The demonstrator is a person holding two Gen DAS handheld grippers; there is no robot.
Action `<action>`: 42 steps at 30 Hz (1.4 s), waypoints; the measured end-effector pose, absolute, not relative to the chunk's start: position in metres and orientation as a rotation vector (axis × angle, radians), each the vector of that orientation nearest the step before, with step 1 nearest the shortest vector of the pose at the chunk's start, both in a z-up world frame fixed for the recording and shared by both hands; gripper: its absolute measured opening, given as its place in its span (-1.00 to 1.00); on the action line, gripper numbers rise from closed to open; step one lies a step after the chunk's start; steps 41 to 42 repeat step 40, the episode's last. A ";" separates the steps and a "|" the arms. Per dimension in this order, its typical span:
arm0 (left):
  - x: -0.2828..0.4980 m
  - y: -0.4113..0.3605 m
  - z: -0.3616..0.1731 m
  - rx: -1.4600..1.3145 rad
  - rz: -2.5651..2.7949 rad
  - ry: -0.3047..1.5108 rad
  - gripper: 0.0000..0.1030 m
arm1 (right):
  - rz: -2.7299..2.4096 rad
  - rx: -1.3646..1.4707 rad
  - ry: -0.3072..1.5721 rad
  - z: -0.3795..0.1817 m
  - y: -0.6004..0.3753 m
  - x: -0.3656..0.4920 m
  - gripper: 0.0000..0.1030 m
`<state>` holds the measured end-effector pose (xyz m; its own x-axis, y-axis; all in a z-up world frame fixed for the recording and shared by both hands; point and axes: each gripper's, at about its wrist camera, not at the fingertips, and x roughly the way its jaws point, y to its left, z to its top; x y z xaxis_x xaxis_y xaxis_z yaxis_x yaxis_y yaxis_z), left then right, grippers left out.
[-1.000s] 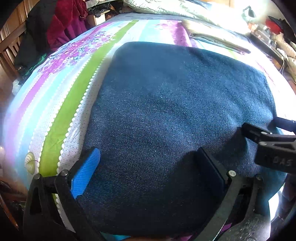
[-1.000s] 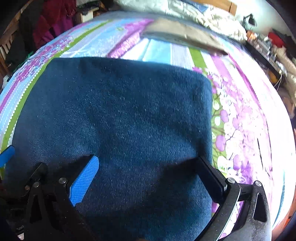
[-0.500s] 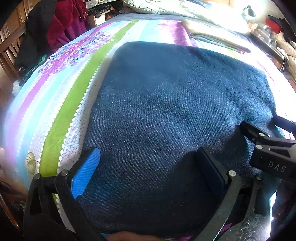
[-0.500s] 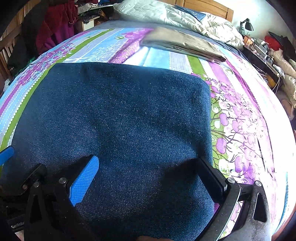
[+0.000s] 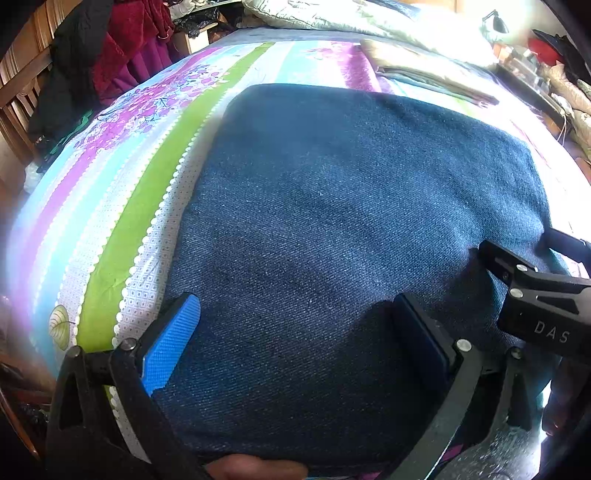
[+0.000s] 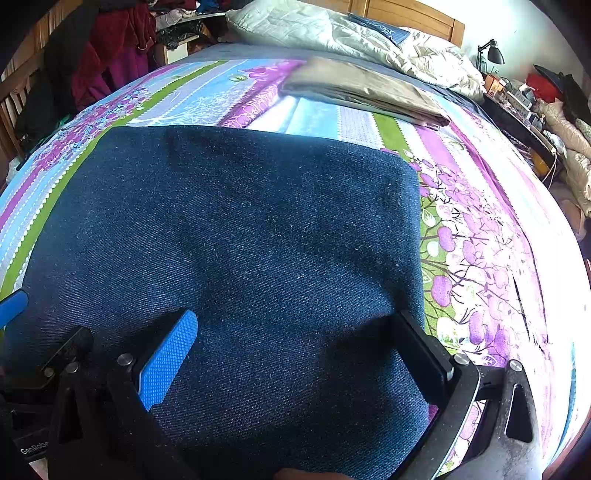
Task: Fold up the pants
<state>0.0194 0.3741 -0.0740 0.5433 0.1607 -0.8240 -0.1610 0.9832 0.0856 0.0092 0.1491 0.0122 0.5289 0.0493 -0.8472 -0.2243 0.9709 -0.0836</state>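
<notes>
Dark blue denim pants [image 5: 351, 221] lie folded into a flat rectangle on the striped floral bedsheet [image 5: 122, 206]. The same pants [image 6: 240, 251] fill the right wrist view. My left gripper [image 5: 295, 339] hovers open over the pants' near left part, with only cloth beneath its blue-padded fingers. My right gripper [image 6: 295, 350] is open too, over the near right part, and it shows as a black frame [image 5: 539, 295] at the right edge of the left wrist view. The pants' near edge is hidden under both grippers.
A folded beige garment [image 6: 362, 92] lies on the bed beyond the pants, with a crumpled quilt [image 6: 332, 33] behind it. Dark and red clothes [image 6: 110, 48] hang at the left by a wooden rail. A cluttered side table with a lamp [image 6: 491, 55] stands at the right.
The right gripper has risen and pulled back, so more of the bed's far end shows. The left gripper has barely moved. Both stay open.
</notes>
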 end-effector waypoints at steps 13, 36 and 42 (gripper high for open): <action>0.018 0.374 -0.073 -0.002 0.195 0.963 1.00 | 0.169 -0.192 0.994 0.012 0.148 0.005 1.00; 0.022 0.370 -0.078 0.050 0.184 0.895 1.00 | 0.175 -0.195 0.916 0.009 0.143 -0.003 1.00; 0.020 0.369 -0.079 0.053 0.183 0.875 1.00 | 0.176 -0.191 0.910 0.009 0.142 -0.006 1.00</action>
